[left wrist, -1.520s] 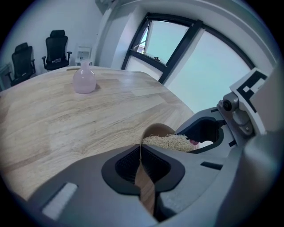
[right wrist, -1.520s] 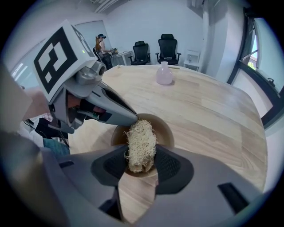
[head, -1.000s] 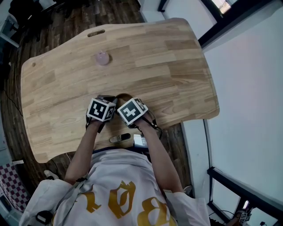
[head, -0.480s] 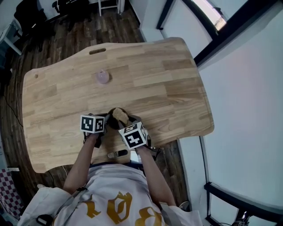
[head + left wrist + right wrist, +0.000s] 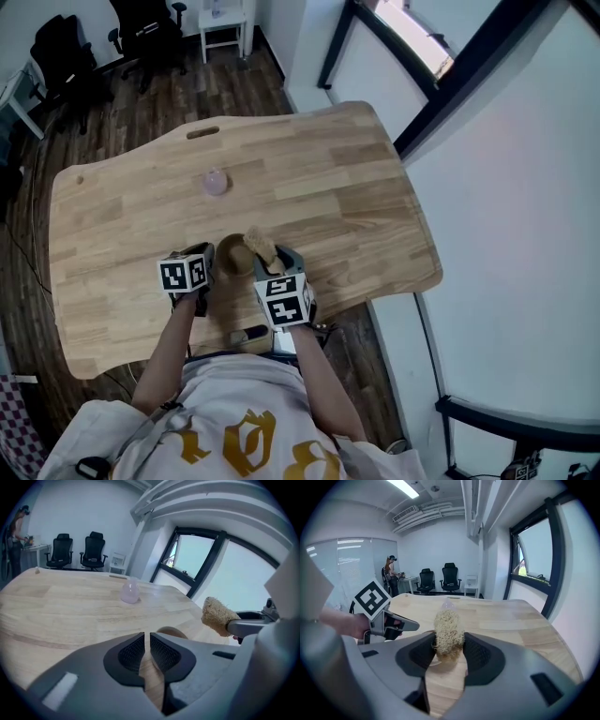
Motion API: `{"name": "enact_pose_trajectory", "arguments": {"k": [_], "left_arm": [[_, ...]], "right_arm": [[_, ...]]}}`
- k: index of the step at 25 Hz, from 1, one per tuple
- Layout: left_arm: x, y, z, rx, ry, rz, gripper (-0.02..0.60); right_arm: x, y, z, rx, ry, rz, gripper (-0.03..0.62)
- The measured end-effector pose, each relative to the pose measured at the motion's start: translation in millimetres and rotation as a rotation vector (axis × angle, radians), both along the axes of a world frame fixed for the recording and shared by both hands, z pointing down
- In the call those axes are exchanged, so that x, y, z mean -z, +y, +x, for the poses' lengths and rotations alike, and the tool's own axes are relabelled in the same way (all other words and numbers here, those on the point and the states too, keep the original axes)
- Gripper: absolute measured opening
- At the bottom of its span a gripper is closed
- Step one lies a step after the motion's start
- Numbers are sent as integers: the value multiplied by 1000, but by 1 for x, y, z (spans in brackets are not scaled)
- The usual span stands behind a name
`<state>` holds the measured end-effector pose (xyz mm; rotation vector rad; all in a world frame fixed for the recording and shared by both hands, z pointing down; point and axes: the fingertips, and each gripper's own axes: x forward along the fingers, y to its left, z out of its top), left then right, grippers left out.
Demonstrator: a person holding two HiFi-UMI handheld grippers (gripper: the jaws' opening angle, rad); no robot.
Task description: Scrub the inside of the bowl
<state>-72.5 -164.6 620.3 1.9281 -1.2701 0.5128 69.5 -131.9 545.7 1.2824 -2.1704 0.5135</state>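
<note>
Right tongs [image 5: 449, 654] are clamped on the scrubber [image 5: 449, 626], both pads pressed into its lower end. It is a pale, fibrous, oblong lump. In the right gripper view its long axis stands straight up out of the tongs. In the head view it points away from me and a touch left, its far end over the near right rim of the bowl [image 5: 232, 257].

The bowl is small, round and brown. It sits mouth up on the tabletop [image 5: 328, 187] near the near edge, between my two tongs.

Left tongs [image 5: 146, 649] sit just left of the bowl. Their pads [image 5: 129, 653] are drawn almost together, with only a thin slit between them and nothing in it that I can make out. The bowl's rim shows just past the right pad.

For writing, the marker cubes [image 5: 185, 273] carry black-and-white square patterns and no words. My shirt [image 5: 244, 422] has big gold letters, too foreshortened to read. Nothing is printed on the bowl or scrubber.

Farther out, left of centre, a small pinkish see-through thing [image 5: 216, 183] sits alone, well apart from the bowl.
</note>
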Motion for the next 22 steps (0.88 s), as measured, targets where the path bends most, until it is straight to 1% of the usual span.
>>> {"name": "enact_pose_trajectory", "arguments": {"k": [4,5,7,9,10,12,14,15,19,21,22], "left_arm": [[34,3,-22,47,-1,118,57],[44,4,-26,58,8,147,57],[64,8,-31,70,45,199,57],[85,14,-31,62,87,249,55],[95,17,-29,53,91,280,53],[115,23,-27,31,52,357,3],[132,31,-23,6,12,423,3],[139,36,-21,-5,-2,443,3],[162,55,-15,-15,-78,495,2],[168,66,-16,11,-104,493,2],[170,72,-16,28,-99,483,2]], "right_arm": [[28,6,12,-103,-14,86,164],[35,9,14,-121,-17,104,164],[45,15,14,-136,-19,132,164],[51,22,13,-136,-12,150,164],[54,25,12,-136,-8,158,164],[62,30,11,-138,-3,182,164],[70,36,9,-136,-10,215,164],[74,39,8,-133,-16,233,164],[91,50,8,-106,-49,284,164],[98,58,9,-96,-69,294,164],[100,63,10,-92,-77,295,164]]}}
